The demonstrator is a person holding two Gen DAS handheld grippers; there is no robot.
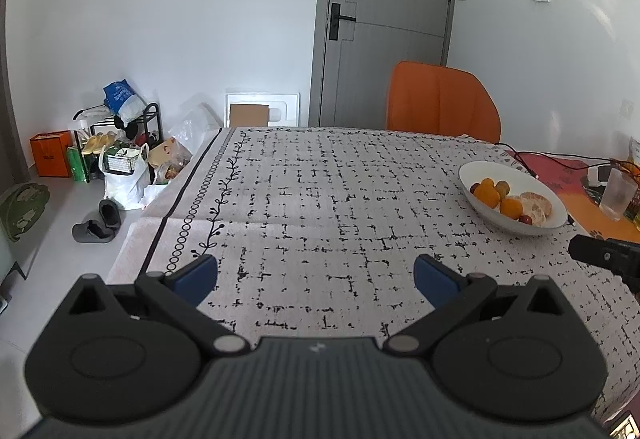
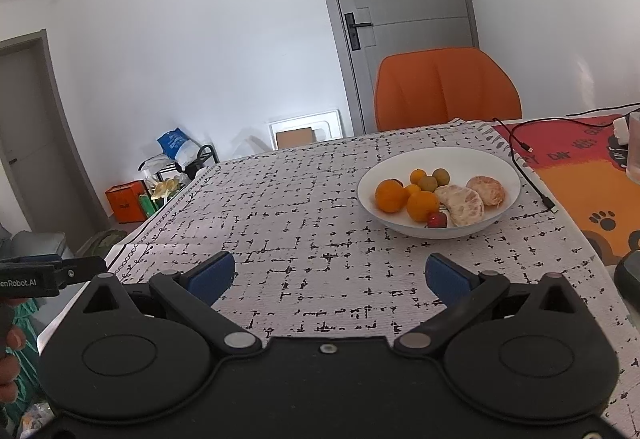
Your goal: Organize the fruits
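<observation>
Right wrist view is showing the right gripper [image 2: 330, 275] hovering over the bench [image 2: 304, 239] with its jaws spread wide and holding nothing. Ahead of them and a little to the right, the white bowl [image 2: 400, 227] is sitting on the patterned cloth, and all the fruit in sight is lying inside it: 2 large oranges [image 2: 390, 195], smaller orange ones, 2 green fruits [image 2: 434, 179], 2 peeled citrus pieces [image 2: 460, 205] and a red one [image 2: 437, 219] at the near rim. No fruit is lying loose on the cloth in either view. That is fitting a bowl already filled, or one waiting to be sorted out, so I am not judging which.

Left wrist view is showing the left gripper [image 1: 316, 279] likewise released and empty, with the bowl [image 1: 480, 207] well off to the right of its jaws.

Any grasp here is calling for light closing: the peeled pieces are looking soft, and the round fruits are likely to roll against each other.
</observation>
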